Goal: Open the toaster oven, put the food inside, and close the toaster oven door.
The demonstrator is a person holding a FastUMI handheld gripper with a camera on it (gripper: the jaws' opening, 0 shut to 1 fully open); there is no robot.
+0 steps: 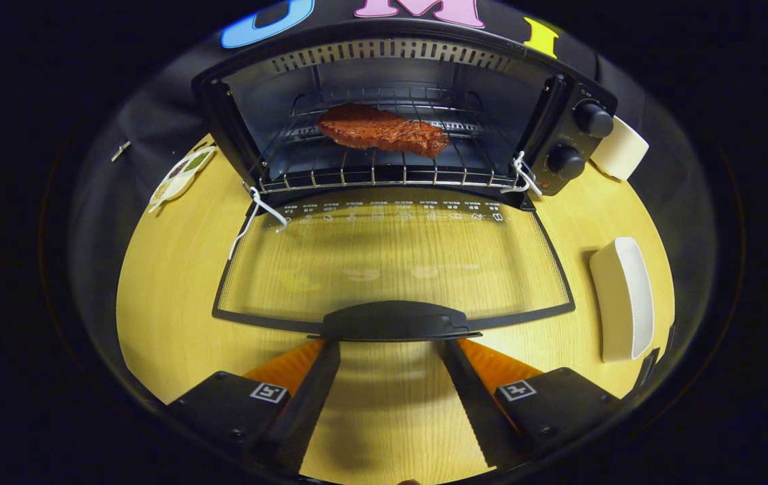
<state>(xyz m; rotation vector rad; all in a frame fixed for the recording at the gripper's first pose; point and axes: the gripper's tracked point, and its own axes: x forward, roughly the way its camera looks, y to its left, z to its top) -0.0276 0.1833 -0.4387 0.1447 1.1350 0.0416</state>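
A black toaster oven [569,135] stands on the wooden table with its glass door [391,263] folded down flat toward me. A brown steak [382,128] lies on the wire rack [384,176] inside the oven. The door's black handle [394,320] is just ahead of my fingertips, which reach under its near edge. My gripper [391,347] is open, with its fingers [310,391] spread about as wide as the handle and nothing pressed between them.
A white rectangular dish [620,296] stands on the table right of the door. Another white dish [620,151] sits beside the oven's knobs. A small plate with seasonings [178,176] lies left of the oven. Bare table [168,296] shows left of the door.
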